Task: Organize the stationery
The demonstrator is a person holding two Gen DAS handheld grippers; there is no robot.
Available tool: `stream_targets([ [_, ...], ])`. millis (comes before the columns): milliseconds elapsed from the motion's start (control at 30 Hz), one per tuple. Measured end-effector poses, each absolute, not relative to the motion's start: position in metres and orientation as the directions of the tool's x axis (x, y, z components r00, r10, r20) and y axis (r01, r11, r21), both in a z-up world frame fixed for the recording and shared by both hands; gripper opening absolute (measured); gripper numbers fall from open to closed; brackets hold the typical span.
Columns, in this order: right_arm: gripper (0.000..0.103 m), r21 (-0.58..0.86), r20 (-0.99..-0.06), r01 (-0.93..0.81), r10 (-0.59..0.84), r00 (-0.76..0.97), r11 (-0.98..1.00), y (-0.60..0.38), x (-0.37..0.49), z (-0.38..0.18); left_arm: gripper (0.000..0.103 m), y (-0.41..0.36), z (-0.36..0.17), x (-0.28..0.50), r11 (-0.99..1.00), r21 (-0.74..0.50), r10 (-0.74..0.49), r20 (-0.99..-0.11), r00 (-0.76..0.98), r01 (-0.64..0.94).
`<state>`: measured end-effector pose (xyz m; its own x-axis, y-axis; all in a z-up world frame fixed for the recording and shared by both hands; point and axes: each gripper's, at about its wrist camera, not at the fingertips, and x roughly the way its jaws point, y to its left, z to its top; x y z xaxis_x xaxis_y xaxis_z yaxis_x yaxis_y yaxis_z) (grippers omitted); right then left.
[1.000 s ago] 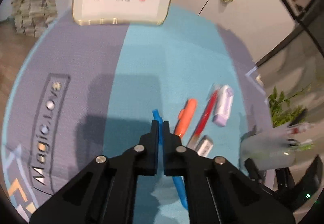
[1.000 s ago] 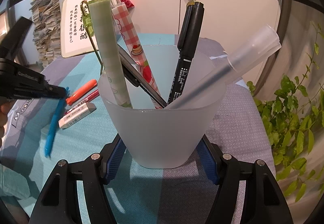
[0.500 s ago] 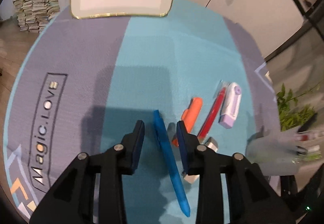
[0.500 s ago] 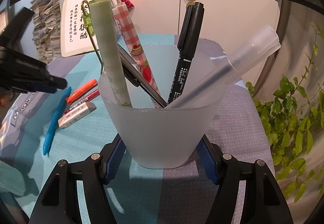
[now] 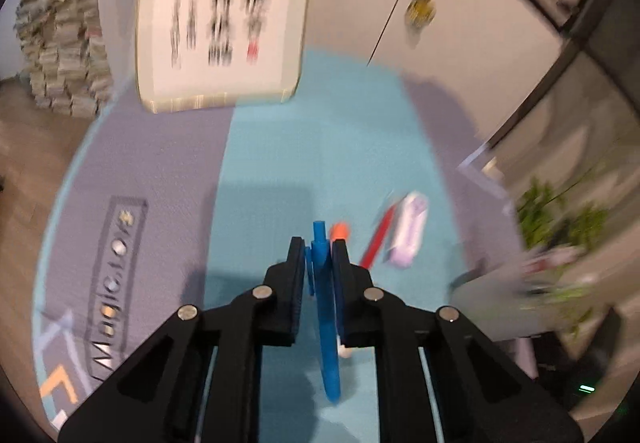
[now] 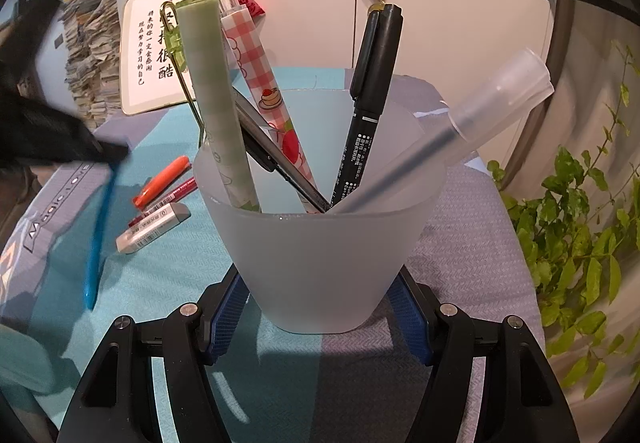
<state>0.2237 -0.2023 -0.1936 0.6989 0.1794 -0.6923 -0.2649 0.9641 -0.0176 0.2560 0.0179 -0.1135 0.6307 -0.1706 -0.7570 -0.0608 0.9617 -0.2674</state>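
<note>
Covering the table, a teal-and-grey mat; framed print and paper stacks behind. Left gripper clamps blue pen; right gripper grips cup.

"Magic.Love" printed on grey band of mat, left side. White plaque at back: black Chinese calligraphy, large characters include 很酷. Black marker and eraser: print too small to read.

Pens in cup; eraser left.
</note>
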Motion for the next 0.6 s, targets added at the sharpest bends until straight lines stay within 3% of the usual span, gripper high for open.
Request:
stream_targets([
  [367,0.069,-0.025,-0.692,-0.265,0.174,0.701,0.964,-0.201,0.223,-0.193,0.010,-0.024,-0.001,0.200,0.930,-0.320,-0.310,-0.410,0.858,0.183],
  [467,0.069,-0.034,-0.690,-0.268,0.171,0.703,0.963,-0.200,0.223,-0.193,0.010,-0.034,0.018,0.198,0.923,-0.314,-0.333,-0.357,0.873,0.224],
  [600,0.069,-0.031,-0.689,-0.269,0.174,0.703,0.963,-0.200,0.222,-0.193,0.010,-0.049,0.028,0.203,0.915,-0.301,-0.367,-0.347,0.863,0.268],
])
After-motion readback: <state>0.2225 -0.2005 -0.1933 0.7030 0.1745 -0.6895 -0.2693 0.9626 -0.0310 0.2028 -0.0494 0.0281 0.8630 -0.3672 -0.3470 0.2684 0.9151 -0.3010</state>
